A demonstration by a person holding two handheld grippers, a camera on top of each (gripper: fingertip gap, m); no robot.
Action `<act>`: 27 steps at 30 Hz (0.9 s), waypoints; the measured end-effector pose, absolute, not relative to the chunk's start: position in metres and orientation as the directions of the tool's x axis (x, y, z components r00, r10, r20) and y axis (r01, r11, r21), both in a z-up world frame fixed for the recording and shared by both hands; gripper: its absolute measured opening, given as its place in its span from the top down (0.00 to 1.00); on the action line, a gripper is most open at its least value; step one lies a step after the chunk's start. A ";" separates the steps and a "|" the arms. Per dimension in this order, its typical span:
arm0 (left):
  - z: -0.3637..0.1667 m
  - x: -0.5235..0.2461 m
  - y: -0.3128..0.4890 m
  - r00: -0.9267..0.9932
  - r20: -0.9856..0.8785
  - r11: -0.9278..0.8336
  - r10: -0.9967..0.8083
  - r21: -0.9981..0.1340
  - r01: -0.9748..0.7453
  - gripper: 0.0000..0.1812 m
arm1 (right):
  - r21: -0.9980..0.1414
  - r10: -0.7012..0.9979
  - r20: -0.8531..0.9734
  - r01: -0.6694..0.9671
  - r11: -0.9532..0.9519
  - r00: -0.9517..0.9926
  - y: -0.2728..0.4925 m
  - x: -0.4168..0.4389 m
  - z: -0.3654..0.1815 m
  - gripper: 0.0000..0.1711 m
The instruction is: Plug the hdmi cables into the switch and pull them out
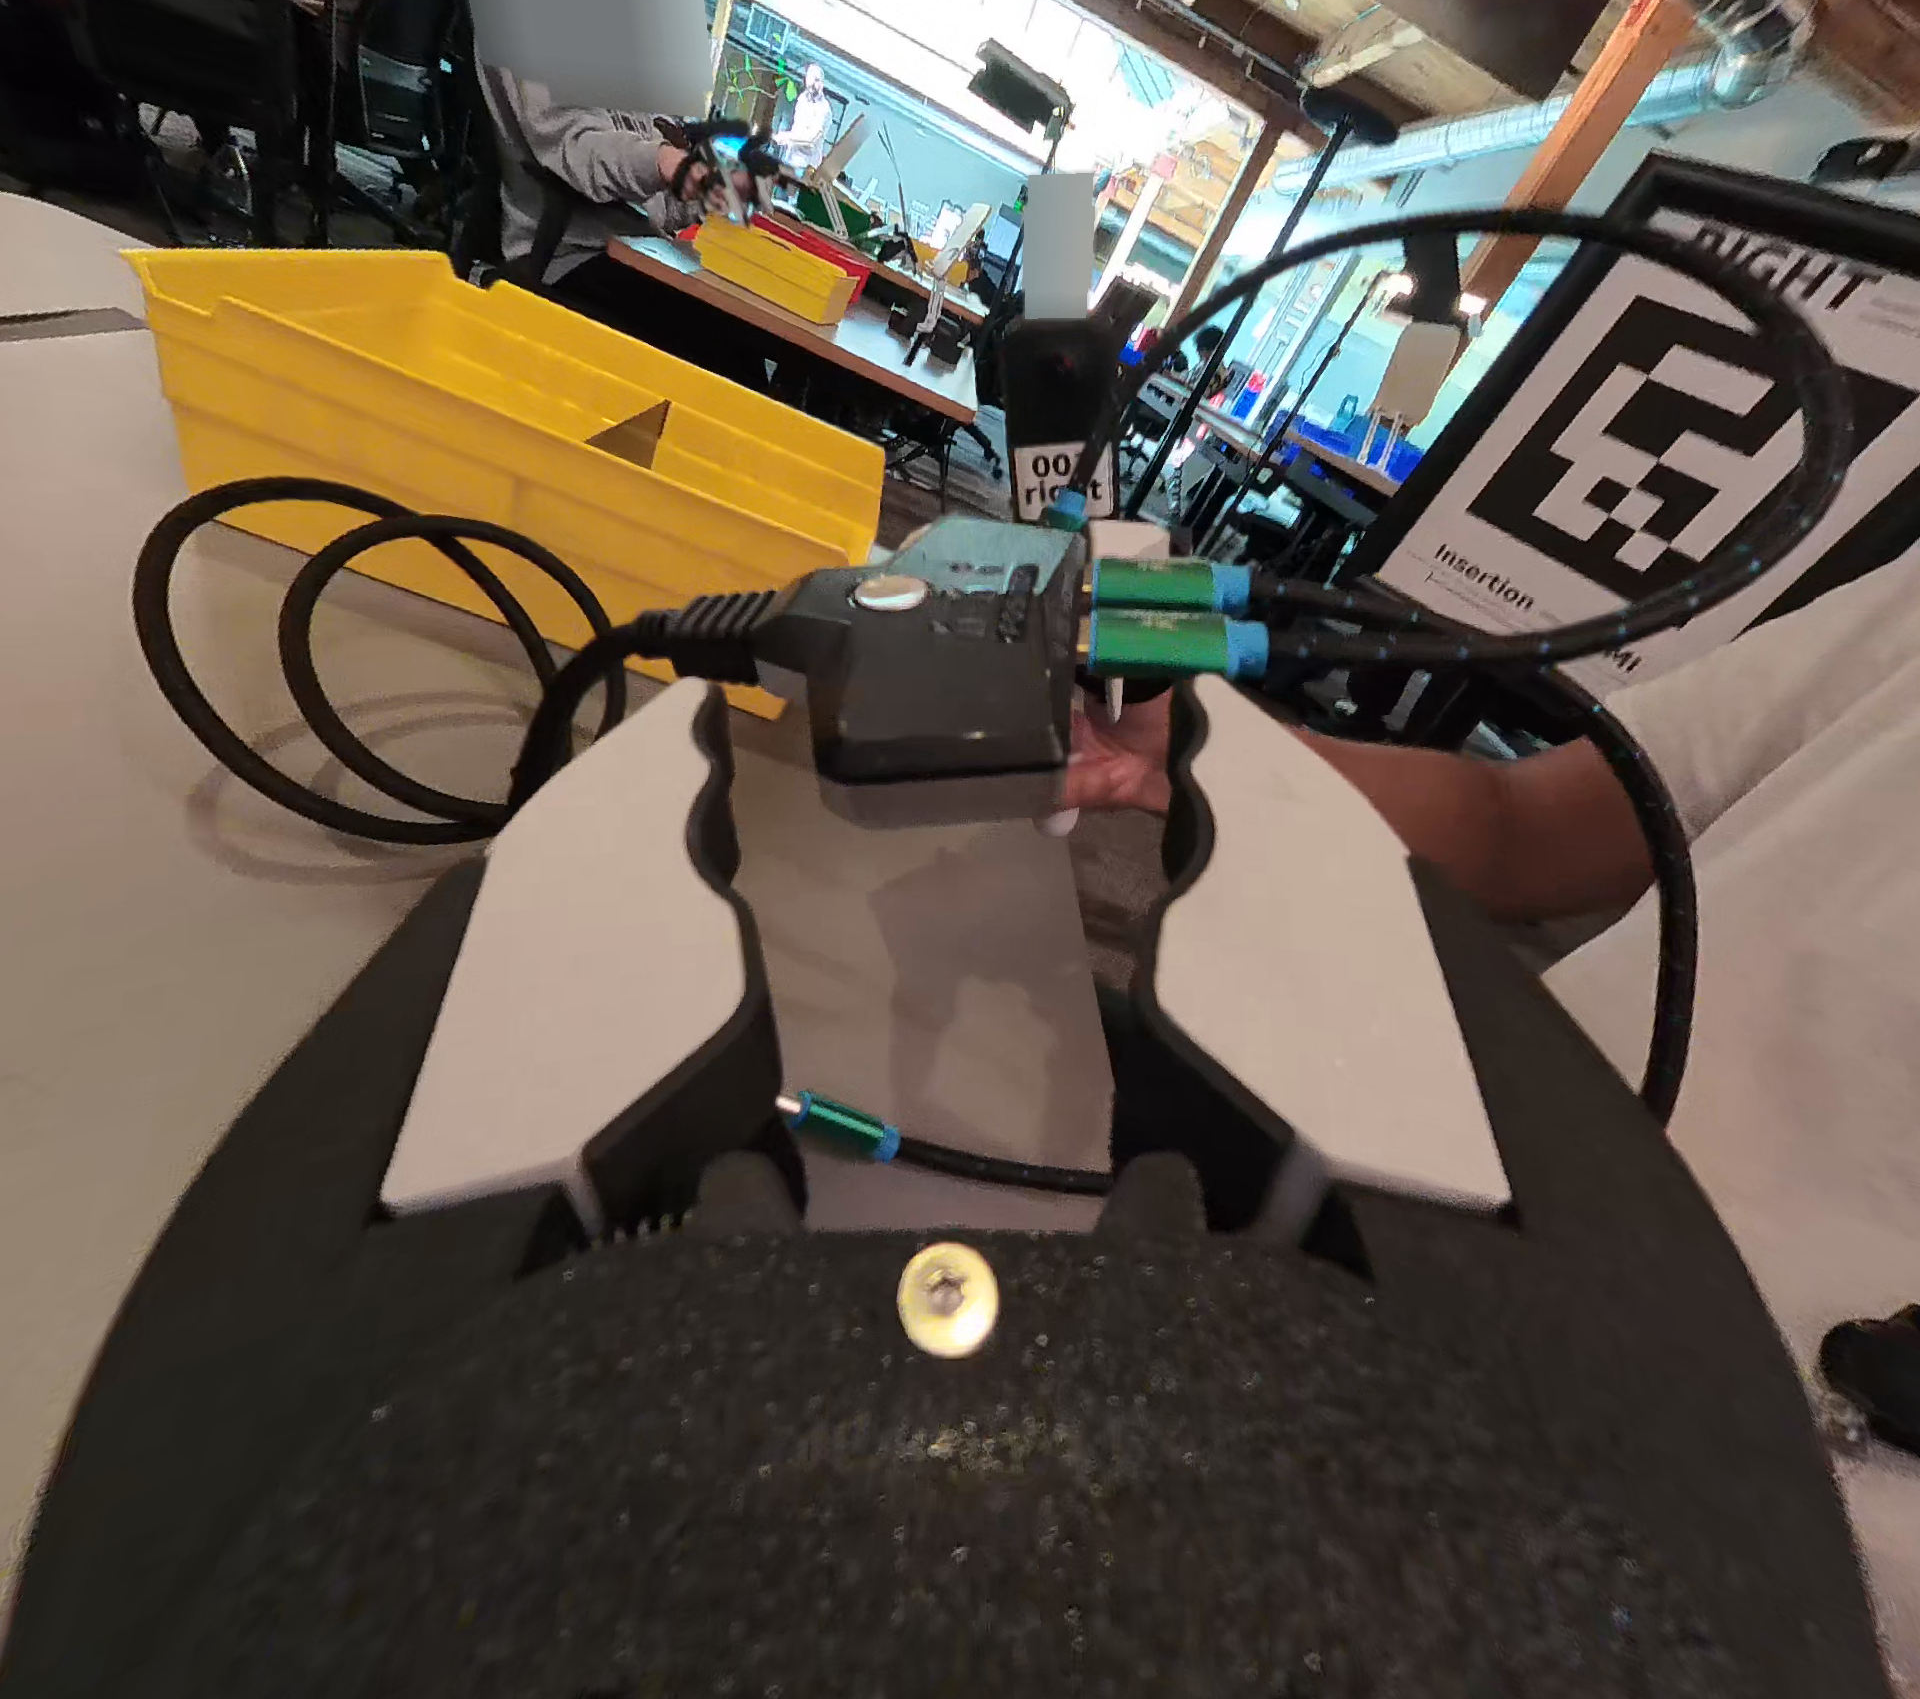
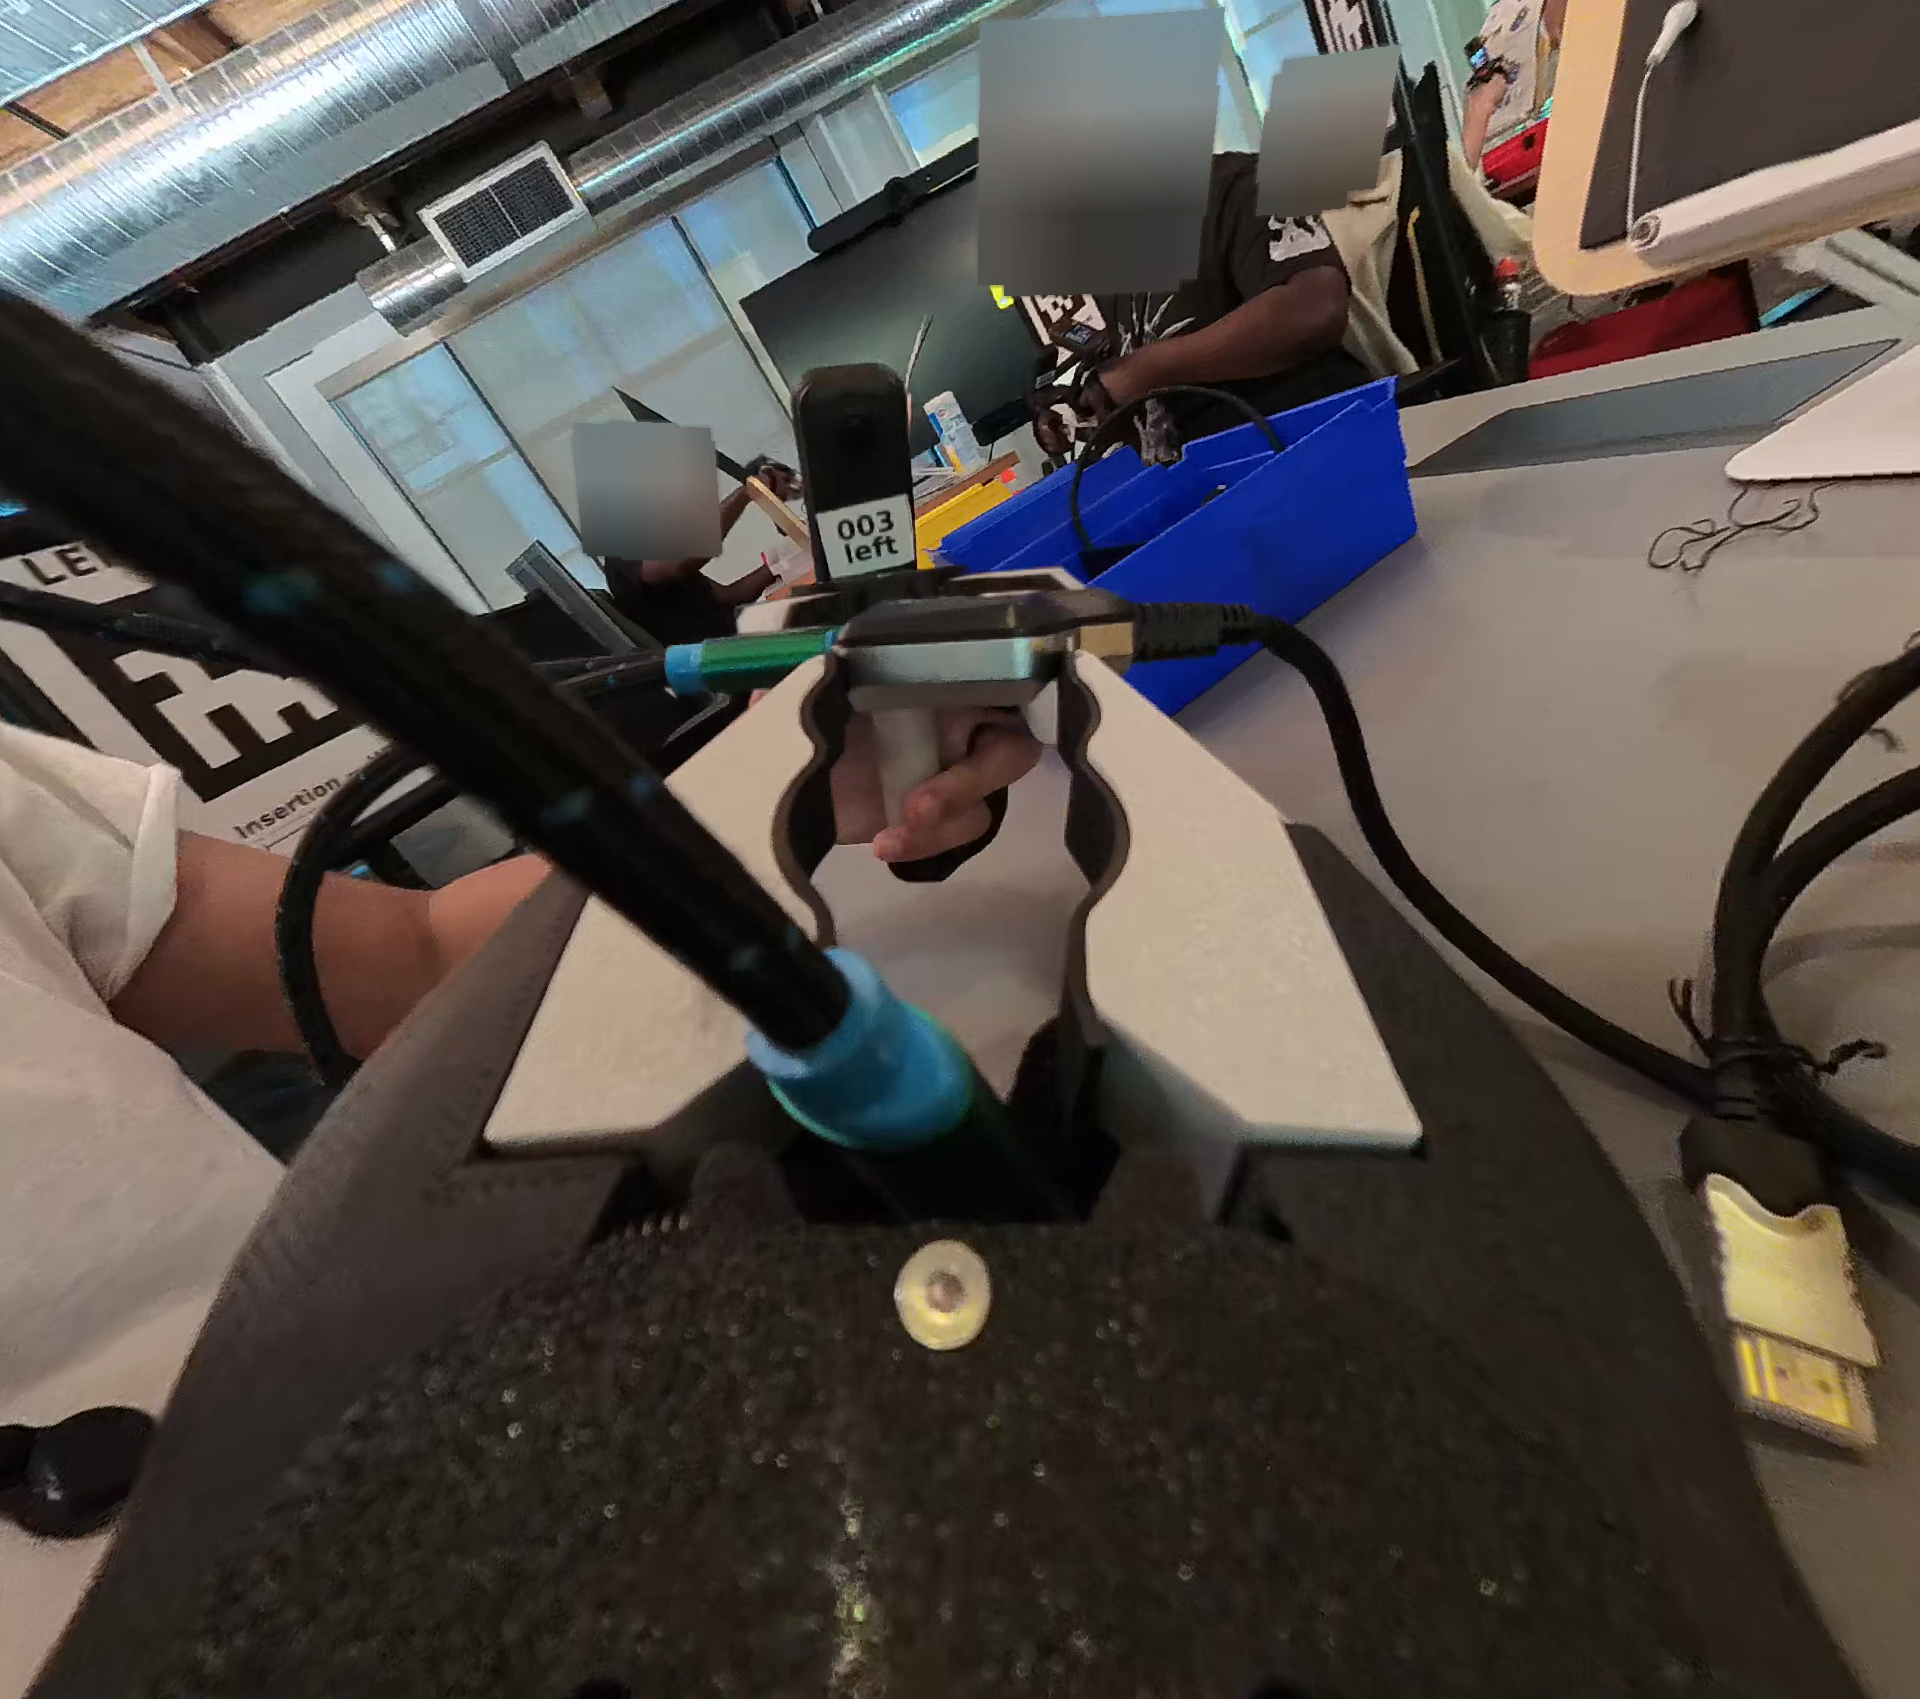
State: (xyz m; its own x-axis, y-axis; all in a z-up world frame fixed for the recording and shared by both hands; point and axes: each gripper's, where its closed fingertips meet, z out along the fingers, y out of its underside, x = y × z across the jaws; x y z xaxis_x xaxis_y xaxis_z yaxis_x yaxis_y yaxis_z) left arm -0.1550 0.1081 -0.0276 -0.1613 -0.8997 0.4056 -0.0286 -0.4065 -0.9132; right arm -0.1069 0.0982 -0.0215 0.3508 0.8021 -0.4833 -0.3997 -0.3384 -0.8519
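The black HDMI switch (image 1: 935, 693) hangs above the grey table. Two green plugs (image 1: 1153, 615) sit in its right end and a black cable (image 1: 717, 631) in its left end. My left gripper (image 1: 940, 704) is open, with its fingers wide of the switch on both sides. In the right wrist view the switch (image 2: 945, 657) sits edge-on between the tips of my right gripper (image 2: 951, 683), which is shut on its two ends. A braided cable with a blue-collared green plug (image 2: 883, 1078) lies across the right gripper's throat. Another green plug (image 1: 842, 1130) lies on the table under the left gripper.
A yellow bin (image 1: 468, 402) stands at the back left, with black cable loops (image 1: 343, 662) in front of it. A blue bin (image 2: 1247, 506) stands behind the switch. A loose gold plug (image 2: 1787, 1317) and bundled cables lie at the right. A marker board (image 1: 1662, 454) and a person's arm (image 1: 1455, 818) are close by. There is about 6 cm between the tips of the two grippers.
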 end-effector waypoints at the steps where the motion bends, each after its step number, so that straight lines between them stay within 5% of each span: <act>1: -0.026 -0.156 0.109 -0.171 0.426 -0.429 -0.888 -0.903 -0.019 0.57 | -0.849 0.802 -0.489 -0.400 -0.346 0.344 0.098 -0.108 -0.023 0.77; 8: -0.044 -0.148 0.103 -0.176 0.479 -0.470 -0.860 -0.878 -0.093 0.71 | -0.842 0.796 -0.502 -0.400 -0.362 0.337 0.100 -0.113 -0.028 0.77; 27: -0.041 -0.151 0.110 -0.169 0.535 -0.535 -0.828 -0.844 -0.050 0.73 | -0.864 0.796 -0.478 -0.361 -0.351 0.370 0.099 -0.107 -0.033 0.76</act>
State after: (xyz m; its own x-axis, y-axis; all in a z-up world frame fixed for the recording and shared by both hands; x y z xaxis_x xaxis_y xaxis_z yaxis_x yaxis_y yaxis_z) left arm -0.1515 0.1105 -0.0407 -0.1688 -0.8280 0.5347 -0.0501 -0.5346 -0.8436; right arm -0.1074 0.0989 -0.0334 0.3702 0.7963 -0.4784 -0.3610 -0.3512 -0.8639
